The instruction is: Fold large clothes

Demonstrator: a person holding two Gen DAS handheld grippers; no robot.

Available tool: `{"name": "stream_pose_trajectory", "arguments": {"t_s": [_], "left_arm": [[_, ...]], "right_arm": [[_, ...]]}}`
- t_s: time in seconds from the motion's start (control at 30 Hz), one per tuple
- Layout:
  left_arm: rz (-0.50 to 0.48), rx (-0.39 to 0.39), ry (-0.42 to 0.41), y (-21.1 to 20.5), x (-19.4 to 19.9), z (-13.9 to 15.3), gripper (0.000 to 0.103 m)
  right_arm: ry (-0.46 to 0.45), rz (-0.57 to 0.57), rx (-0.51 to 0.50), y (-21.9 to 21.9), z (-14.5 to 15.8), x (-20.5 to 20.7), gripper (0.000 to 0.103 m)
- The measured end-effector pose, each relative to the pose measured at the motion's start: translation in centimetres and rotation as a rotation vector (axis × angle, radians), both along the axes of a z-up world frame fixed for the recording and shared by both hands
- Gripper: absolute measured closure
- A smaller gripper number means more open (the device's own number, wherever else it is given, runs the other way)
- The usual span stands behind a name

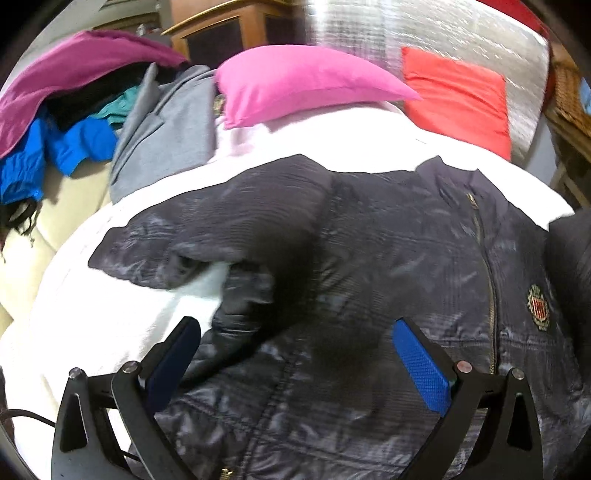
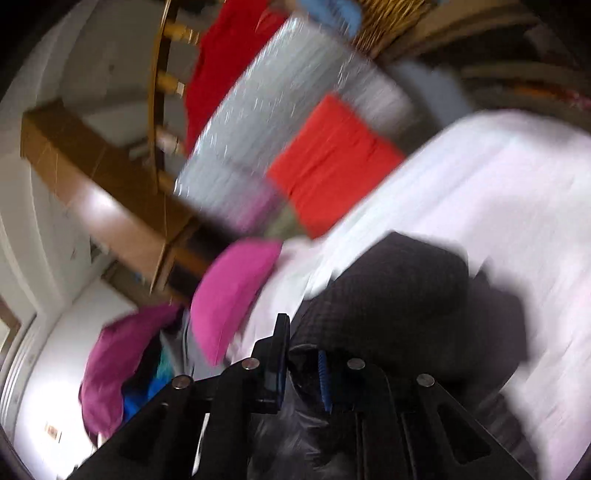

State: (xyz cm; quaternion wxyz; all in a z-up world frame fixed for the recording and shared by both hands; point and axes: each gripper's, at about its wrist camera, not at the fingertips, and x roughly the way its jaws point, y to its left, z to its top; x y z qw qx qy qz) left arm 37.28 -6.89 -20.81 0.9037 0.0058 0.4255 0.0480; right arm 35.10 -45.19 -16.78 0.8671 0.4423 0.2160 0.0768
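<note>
Dark navy quilted jacket (image 1: 388, 258): shiny padded fabric with stitched seams, a brass-toned zipper (image 1: 487, 280) running down the front and an embroidered crest badge (image 1: 538, 307) in red and gold on the chest. It lies spread front-up on a bed covered with a white sheet (image 1: 92, 314). One sleeve (image 1: 221, 236) is bent across the body, with a patch of sheet showing beneath its fold.

Left gripper (image 1: 295, 365): jaws wide apart, blue pads hovering just above the jacket's lower body, nothing between them.

Right gripper (image 2: 301, 373): jaws drawn together on a bunch of the jacket's dark fabric (image 2: 399, 295), which rises in a hump beyond the fingertips. This view is heavily blurred.

Edges and room: the jacket's upper edge stops short of a pink pillow (image 1: 295, 81) and an orange-red pillow (image 1: 458, 99), with a band of bare sheet between. Left of the sleeve the sheet is open as far as the bed's edge. At far left sits a pile of clothes (image 1: 74, 110) in magenta, blue, teal and grey, apart from the jacket. Behind the pillows stands a silver quilted headboard (image 1: 424, 33), with a wooden cabinet (image 1: 221, 33) beside it.
</note>
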Motion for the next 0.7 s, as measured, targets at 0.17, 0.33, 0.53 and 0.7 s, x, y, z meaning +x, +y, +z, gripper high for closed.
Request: {"name": "stream_pose_trajectory", "arguments": {"t_s": [0.17, 0.33, 0.53, 0.7], "left_arm": [[0.014, -0.021, -0.007, 1.0, -0.6, 0.3, 0.0], [-0.016, -0.011, -0.023, 0.9, -1.1, 0.7, 0.0], [-0.035, -0.035, -0.035, 0.8, -1.6, 1.4, 0.0], [-0.057, -0.036, -0.041, -0.3, -1.7, 1.5, 0.0]], "right_arm": [[0.158, 0.126, 0.005, 7.7, -4.8, 2.6, 0.084], [0.326, 0.213, 0.129, 10.7, -8.8, 2.6, 0.043], [0.202, 0.148, 0.166, 6.9, -5.6, -2.5, 0.025], [0.187, -0.08, 0.195, 0.6, -5.6, -4.9, 0.025]]}}
